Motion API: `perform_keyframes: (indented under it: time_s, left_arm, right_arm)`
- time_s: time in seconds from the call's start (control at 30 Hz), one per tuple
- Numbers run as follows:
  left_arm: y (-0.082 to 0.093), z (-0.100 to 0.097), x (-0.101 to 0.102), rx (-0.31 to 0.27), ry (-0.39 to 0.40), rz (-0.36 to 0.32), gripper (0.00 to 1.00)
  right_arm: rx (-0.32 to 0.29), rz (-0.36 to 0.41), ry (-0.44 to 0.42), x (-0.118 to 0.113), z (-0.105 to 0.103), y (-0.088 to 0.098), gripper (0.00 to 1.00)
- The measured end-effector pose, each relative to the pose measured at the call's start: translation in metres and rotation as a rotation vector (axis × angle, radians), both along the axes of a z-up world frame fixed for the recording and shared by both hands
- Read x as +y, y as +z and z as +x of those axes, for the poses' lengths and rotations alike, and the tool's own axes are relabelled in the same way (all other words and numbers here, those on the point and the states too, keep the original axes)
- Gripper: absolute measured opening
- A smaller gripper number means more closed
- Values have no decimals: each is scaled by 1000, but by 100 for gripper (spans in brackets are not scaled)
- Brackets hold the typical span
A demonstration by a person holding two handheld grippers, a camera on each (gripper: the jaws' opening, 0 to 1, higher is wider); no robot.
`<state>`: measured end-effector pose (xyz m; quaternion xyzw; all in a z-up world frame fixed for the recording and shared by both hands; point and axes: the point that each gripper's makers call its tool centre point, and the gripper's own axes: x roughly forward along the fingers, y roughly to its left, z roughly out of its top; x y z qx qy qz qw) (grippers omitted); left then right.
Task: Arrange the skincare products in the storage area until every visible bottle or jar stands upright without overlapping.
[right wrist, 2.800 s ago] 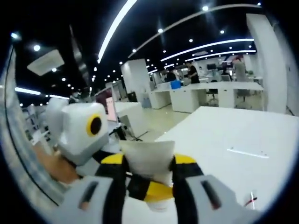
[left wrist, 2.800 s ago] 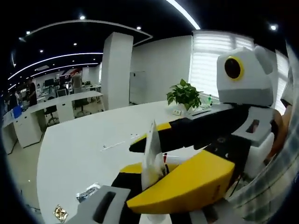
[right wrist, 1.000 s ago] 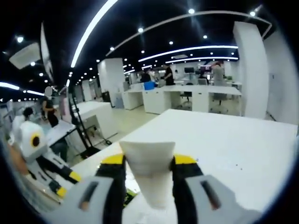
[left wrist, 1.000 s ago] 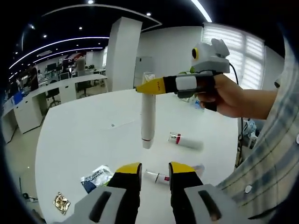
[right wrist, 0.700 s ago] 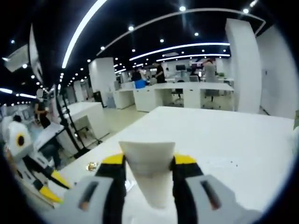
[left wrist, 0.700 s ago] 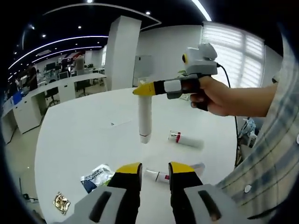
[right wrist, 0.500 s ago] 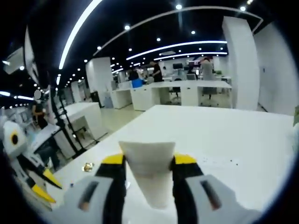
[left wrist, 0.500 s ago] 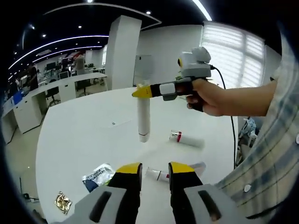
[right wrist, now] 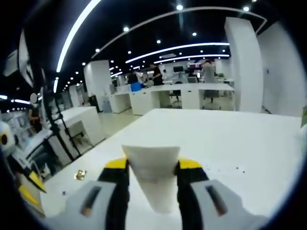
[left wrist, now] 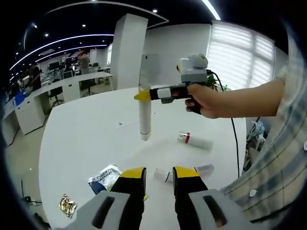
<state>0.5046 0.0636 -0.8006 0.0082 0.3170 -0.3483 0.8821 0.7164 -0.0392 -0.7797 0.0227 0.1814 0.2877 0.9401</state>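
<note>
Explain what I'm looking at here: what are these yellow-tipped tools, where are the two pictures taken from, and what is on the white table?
No robot here: a person holds a handheld gripper in each hand, and each carries a fisheye camera looking along its own jaws. In the left gripper view, the left gripper has its jaws apart, holding nothing. Across from it, the person's hand holds the right gripper, which pinches the flat end of a white tube hanging cap down above the white table. The right gripper view shows that same flat end between its jaws. On the table lie two more tubes on their sides, a foil sachet and a small gold packet.
</note>
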Motion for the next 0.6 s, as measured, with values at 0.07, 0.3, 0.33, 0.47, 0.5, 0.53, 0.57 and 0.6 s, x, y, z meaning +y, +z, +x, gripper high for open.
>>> perform_keyframes:
  time_s: [0.07, 0.3, 0.33, 0.47, 0.5, 0.53, 0.57, 0.6]
  left_arm:
    - [-1, -1, 0, 7, -4, 1, 22]
    - [-2, -4, 2, 21, -10, 5, 22]
    - [-2, -5, 2, 24, -12, 4, 22]
    - [-6, -8, 6, 37, -25, 16, 22]
    - [-7, -8, 7, 41, -26, 16, 22]
    - [-7, -8, 8, 44, -26, 17, 22]
    - [-7, -8, 10, 45, -26, 17, 22]
    - [-8, -8, 11, 46, -27, 18, 22]
  right_arm:
    - [17, 1, -17, -4, 2, -5, 36]
    - [28, -14, -53, -18, 15, -12, 36]
    - [31, -21, -55, -20, 16, -13, 36]
    - [35, -32, -67, -24, 25, -15, 36]
    - [34, -31, -72, -25, 27, -14, 36]
    - [36, -26, -81, -26, 30, -13, 36]
    - [36, -24, -85, -26, 32, -13, 36]
    - [37, -21, -90, -25, 33, -13, 36]
